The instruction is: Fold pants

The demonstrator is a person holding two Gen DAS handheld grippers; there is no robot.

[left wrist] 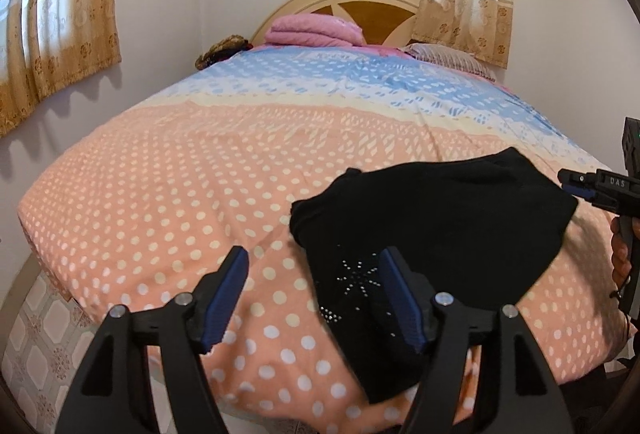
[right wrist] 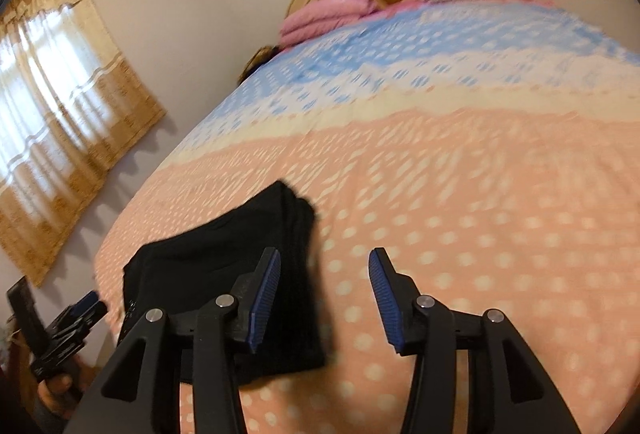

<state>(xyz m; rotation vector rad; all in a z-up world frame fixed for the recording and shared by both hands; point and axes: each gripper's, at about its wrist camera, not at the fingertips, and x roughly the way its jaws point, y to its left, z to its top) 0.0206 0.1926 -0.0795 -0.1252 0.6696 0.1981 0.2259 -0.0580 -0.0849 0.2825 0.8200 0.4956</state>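
The black pants (left wrist: 440, 218) lie folded in a compact bundle near the front edge of the bed (left wrist: 180, 174), with a rhinestone star pattern on the near part. My left gripper (left wrist: 312, 266) is open and empty, just above the bundle's left edge. In the right wrist view the pants (right wrist: 224, 266) lie to the left, and my right gripper (right wrist: 324, 266) is open and empty over the bedspread (right wrist: 480, 214) beside the bundle's right edge. The right gripper also shows at the right edge of the left wrist view (left wrist: 592, 190). The left gripper shows in the right wrist view at lower left (right wrist: 86, 308).
A folded pink blanket (left wrist: 316, 30) and a pillow (left wrist: 448, 58) lie at the headboard (left wrist: 360, 2). Curtained windows (left wrist: 60, 14) are on the left and far walls. Tiled floor (left wrist: 36, 346) lies left of the bed. The right wrist view is blurred.
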